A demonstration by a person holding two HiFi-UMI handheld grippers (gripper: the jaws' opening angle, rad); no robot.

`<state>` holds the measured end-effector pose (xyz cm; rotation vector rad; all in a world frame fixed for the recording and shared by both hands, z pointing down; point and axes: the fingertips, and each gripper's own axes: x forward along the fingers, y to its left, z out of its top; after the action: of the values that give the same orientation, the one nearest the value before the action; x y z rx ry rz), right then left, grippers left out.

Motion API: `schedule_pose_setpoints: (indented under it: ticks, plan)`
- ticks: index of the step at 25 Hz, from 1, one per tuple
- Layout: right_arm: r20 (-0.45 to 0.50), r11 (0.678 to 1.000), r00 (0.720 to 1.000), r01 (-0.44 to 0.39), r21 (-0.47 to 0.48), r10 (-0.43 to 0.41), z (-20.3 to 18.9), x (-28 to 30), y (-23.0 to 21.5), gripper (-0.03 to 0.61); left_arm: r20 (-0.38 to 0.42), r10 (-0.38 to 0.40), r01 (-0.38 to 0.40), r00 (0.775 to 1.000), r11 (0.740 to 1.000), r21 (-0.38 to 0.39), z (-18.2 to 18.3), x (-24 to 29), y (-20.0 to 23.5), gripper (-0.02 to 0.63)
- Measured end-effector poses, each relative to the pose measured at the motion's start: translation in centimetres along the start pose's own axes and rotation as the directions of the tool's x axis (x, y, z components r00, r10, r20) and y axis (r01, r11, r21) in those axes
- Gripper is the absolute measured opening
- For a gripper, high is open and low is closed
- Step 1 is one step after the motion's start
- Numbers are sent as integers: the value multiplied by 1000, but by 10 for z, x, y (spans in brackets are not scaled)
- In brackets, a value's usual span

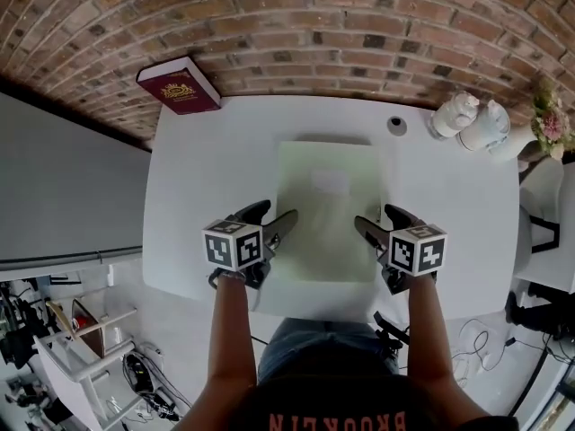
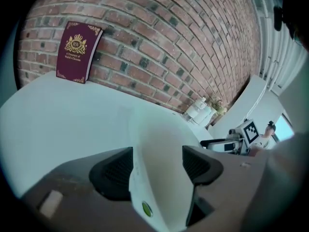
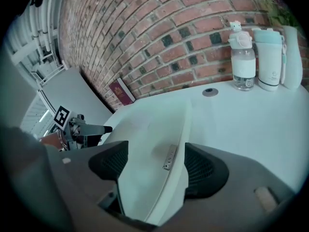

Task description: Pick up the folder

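Green folder, within left claw, right claw

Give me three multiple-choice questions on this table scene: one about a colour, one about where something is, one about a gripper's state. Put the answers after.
1. What colour is the folder?
A. black
B. pale green
C. orange

2. Where is the dark red book?
A. flat on the folder
B. at the far left corner of the table, against the brick wall
C. at the table's near edge

3. How do the jaws of the left gripper stand?
A. apart, with the folder's edge between them
B. shut on nothing
C. shut on the book

Answers:
1. B: the head view shows it pale green on the white table.
2. B: it leans on the bricks at the head view's upper left.
3. A: the left gripper view shows both pads wide apart, astride the edge.
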<state>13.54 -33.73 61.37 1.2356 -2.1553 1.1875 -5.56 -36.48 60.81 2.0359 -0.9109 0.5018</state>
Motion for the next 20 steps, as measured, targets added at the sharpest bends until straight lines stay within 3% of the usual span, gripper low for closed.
schedule_pose_setpoints:
  ticks: [7,13,20]
  plan:
    - [-133,999,991,0,48,7,-29,13,-7,373,-87,-69,60,994,992,-107,-31,8,11,327]
    - [-161,985,984,-49,166,76,-35,20,-11,382,-91,-110,89,990,975,-204,-42,16,18,345]
    - [-160,970,978,-97,224,135,-40,27,-8,400,-87,-172,142,981,951,-276,-47,26,14,362]
